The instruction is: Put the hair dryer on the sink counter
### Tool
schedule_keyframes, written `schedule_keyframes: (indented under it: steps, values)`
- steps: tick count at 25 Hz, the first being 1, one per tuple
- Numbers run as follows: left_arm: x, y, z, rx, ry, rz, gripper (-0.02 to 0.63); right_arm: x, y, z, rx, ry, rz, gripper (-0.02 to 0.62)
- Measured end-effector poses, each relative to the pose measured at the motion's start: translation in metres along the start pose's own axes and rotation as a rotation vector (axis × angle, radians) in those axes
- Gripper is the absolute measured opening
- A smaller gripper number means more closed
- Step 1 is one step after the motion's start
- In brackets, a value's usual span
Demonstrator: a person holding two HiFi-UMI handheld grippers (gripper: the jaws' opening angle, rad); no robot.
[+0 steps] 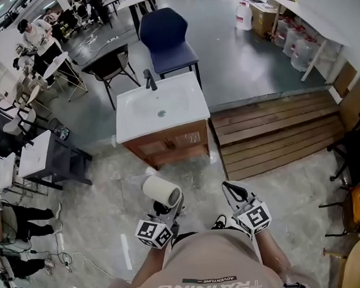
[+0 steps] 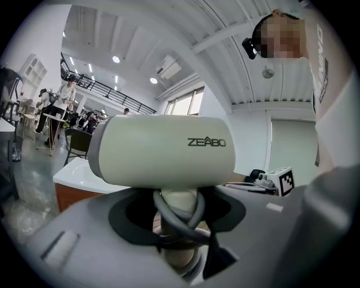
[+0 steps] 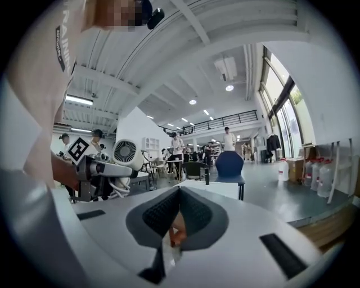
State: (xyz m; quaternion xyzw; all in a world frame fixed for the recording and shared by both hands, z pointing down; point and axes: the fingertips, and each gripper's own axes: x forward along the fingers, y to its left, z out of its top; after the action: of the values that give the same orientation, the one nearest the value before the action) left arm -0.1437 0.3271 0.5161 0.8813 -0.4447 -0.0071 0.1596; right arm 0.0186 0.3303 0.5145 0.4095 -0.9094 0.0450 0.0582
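Carry step: hair dryer [image 1: 161, 191] was held mid-air, near the person, well short of the far sink worktop [image 1: 130, 130].
L tool [image 1: 173, 208] gripped its handle [image 2: 181, 200], cord [image 2: 167, 216] looped round; R tool [image 1: 232, 190] was closed, empty. Next prob.: walk fwd, lower dryer onto worktop's flat rim, release.

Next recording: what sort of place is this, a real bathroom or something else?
Probably a big open lab or workshop hall, not a home bathroom. The sink cabinet stands alone out on the floor, people work at desks behind it, and water jugs stand at the side.
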Motion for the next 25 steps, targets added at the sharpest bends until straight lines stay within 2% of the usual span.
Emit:
schedule_keyframes:
  steps: [4, 15, 18, 25]
  values:
    - [0.018, -0.002, -0.005, -0.018, 0.008, 0.023, 0.213, 0.004, -0.011, -0.007, -0.001, 0.057, 0.054, 0.005]
    - [0.058, 0.025, 0.011, -0.007, 0.005, 0.057, 0.213, 0.045, -0.046, -0.009, 0.031, 0.04, 0.096, 0.006]
    - [0.072, 0.04, 0.016, -0.003, 0.002, 0.044, 0.213, 0.063, -0.059, -0.009, 0.028, 0.07, 0.071, 0.006]
    - [0.118, 0.083, 0.045, 0.021, -0.026, -0.032, 0.213, 0.108, -0.089, 0.02, 0.0, 0.035, -0.004, 0.005]
